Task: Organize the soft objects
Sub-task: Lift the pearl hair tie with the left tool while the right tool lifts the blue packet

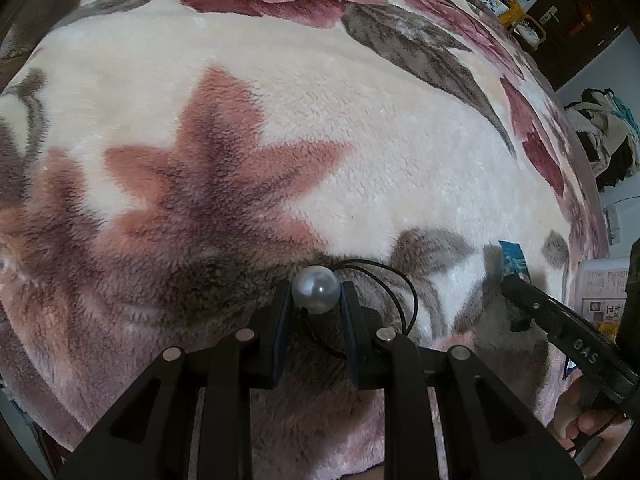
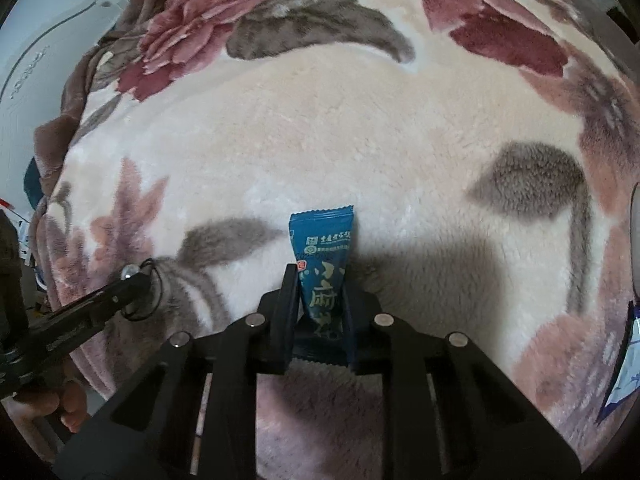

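Plush fleece in cream, printed with rose and brown flowers, forms the blanket (image 1: 360, 128) on which both items are worked.

Left gripper (image 1: 316, 300): the fingers are clamped on a glossy white pearl bead (image 1: 316, 289), held between the pads at the tips. A thin black elastic cord (image 1: 404, 284) is attached to the bead and loops down onto the blanket to the right.

Right gripper (image 2: 320, 300): the fingers are closed on the lower half of a small dark blue foil sachet with white printed characters (image 2: 322, 248). The crimped upper end of the sachet projects beyond the tips, just above the blanket.

A white and blue packet (image 2: 624, 364) lies at the right edge of the right wrist view.

Recommended handling for the step in hand, judged to be the lift and transfer of both items:

1. Maintain grip pressure on the bead; a round, smooth surface is likely to slip sideways if the pads relax.
2. Raise the left gripper straight up so the trailing cord clears the fleece pile without snagging.
3. Keep the sachet gripped across its body, not its seam.
4. Keep both grippers well apart during transfer.
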`<action>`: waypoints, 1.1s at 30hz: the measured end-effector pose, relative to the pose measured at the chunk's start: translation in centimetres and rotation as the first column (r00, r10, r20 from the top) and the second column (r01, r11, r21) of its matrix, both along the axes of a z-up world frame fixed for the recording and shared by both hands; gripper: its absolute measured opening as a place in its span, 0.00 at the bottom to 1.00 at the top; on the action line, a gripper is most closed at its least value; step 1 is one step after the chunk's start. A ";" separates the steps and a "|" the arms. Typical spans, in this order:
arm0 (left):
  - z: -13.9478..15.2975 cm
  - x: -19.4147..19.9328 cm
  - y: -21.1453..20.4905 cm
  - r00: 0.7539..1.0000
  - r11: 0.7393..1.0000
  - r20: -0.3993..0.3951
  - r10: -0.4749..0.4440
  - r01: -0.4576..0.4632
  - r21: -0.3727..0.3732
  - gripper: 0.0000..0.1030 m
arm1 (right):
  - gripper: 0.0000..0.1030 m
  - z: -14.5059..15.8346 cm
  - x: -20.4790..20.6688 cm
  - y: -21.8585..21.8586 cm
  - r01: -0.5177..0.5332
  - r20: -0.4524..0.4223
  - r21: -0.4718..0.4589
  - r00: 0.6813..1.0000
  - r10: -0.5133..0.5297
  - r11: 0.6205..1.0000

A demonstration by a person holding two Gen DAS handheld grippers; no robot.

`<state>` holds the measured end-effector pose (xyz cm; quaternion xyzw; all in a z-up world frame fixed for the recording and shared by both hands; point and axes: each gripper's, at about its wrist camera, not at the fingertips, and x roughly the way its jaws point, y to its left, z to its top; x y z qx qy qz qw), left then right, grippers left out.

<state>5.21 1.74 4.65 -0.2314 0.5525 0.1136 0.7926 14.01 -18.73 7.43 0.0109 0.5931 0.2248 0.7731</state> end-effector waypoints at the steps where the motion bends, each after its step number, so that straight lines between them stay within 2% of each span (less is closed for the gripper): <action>1: 0.3 -0.1 0.1 1.000 1.000 0.005 0.003 -0.003 0.004 0.23 | 0.19 0.4 -0.2 0.0 -0.003 0.004 0.010 1.000 0.002 1.000; 7: 2.5 -0.2 0.1 0.999 1.000 0.037 0.011 -0.012 0.028 0.23 | 0.19 2.8 -0.6 1.0 -0.024 0.030 0.043 0.999 0.023 0.999; 14: 5.1 0.0 -1.3 0.998 0.998 0.061 -0.007 0.004 0.058 0.23 | 0.19 5.4 -1.1 1.2 -0.031 0.058 0.027 0.998 0.029 0.999; 26: 8.8 1.3 -4.4 0.993 0.994 0.102 -0.056 0.046 0.097 0.23 | 0.19 8.4 -1.3 -1.4 -0.002 0.089 0.052 0.996 -0.003 0.999; 33: 9.9 2.6 -6.7 0.989 0.990 0.109 -0.095 0.083 0.113 0.23 | 0.19 9.6 -1.0 -3.4 0.028 0.098 0.068 0.995 -0.035 0.997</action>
